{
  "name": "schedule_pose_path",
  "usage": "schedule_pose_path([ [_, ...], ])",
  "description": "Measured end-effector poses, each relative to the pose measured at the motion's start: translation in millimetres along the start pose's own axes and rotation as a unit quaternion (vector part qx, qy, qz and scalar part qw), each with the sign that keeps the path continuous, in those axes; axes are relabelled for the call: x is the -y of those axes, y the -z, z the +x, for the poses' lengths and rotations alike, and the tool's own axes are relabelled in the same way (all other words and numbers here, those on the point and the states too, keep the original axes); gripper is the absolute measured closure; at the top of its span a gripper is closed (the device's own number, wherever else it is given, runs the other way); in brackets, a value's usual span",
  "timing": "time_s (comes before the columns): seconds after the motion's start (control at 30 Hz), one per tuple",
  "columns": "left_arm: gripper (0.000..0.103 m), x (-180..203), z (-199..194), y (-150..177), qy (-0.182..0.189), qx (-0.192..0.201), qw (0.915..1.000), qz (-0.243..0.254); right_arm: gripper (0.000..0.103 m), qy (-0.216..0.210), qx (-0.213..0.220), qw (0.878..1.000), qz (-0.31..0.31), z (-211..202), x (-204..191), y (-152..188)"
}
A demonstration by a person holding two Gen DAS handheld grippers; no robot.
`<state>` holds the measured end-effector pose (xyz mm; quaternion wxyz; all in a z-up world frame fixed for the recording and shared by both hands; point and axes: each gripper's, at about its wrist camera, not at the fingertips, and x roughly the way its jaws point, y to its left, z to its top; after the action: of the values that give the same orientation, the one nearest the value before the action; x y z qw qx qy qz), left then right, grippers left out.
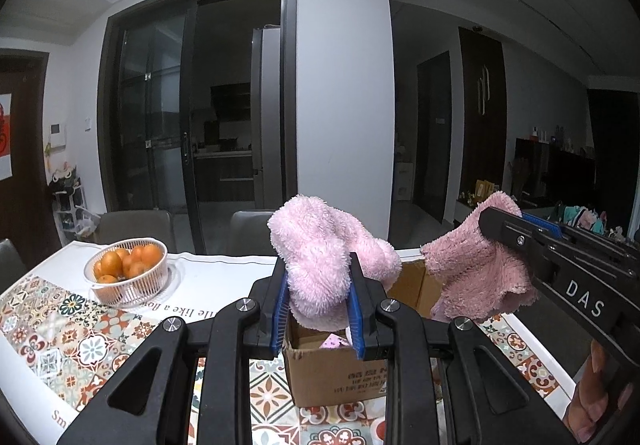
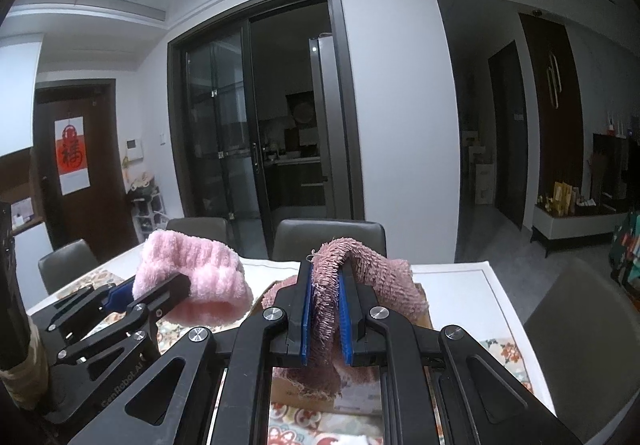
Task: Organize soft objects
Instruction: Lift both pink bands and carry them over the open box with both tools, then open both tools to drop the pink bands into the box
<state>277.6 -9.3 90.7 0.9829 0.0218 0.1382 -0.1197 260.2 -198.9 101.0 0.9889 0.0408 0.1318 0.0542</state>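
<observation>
Left gripper (image 1: 320, 305) clamps a light pink fluffy item (image 1: 320, 265) between its blue finger pads (image 1: 280, 309); the fingers stand at medium width, pressed into the pile on both sides. The item is thick, long-napped plush, rounded and lumpy. Its long axis runs roughly upright between the fingers: the bulbous upper end rises above the fingertips and flops over to the right, and the lower end hangs toward the open cardboard box (image 1: 332, 373) directly beneath. The item is held in the air above the box opening, not resting in it.

Right gripper (image 2: 325, 309) grips a darker, dusty pink cloth (image 2: 360, 277). Its fingers are narrow, with only a thin fold of fabric between the blue pads. Texture is looped terry with a frayed edge. The cloth arches over the fingertips: one end trails down between the fingers toward the camera, and the other drapes down to the right. In the left wrist view the same cloth (image 1: 476, 277) hangs limp from the gripper, just right of the box, clear of the table.

The box is plain corrugated brown, flaps open, printed text on its near side, with something pale pink inside. It stands on a tablecloth (image 1: 72, 333) with a coloured tile pattern. A white slatted basket (image 1: 160, 277) of oranges (image 1: 124, 265) sits well to the left.
</observation>
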Motion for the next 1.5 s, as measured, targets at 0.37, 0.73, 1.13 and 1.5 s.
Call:
schedule_pose_path([
  [0.37,0.077,7,45,5,-0.001,-0.016,0.9998,0.008,0.090,-0.002,-0.009,1.000,-0.004,36,8,-2],
  [0.73,0.077,12,97,28,0.003,-0.063,0.9980,0.012,0.090,-0.011,-0.055,0.998,0.008,92,20,13],
  [1.13,0.077,25,134,59,0.006,-0.133,0.9905,0.037,0.090,-0.002,-0.139,0.990,0.025,139,40,50],
  [1.5,0.050,36,129,58,-0.012,-0.133,0.9897,0.051,0.056,0.005,-0.174,0.984,0.040,145,54,65],
])
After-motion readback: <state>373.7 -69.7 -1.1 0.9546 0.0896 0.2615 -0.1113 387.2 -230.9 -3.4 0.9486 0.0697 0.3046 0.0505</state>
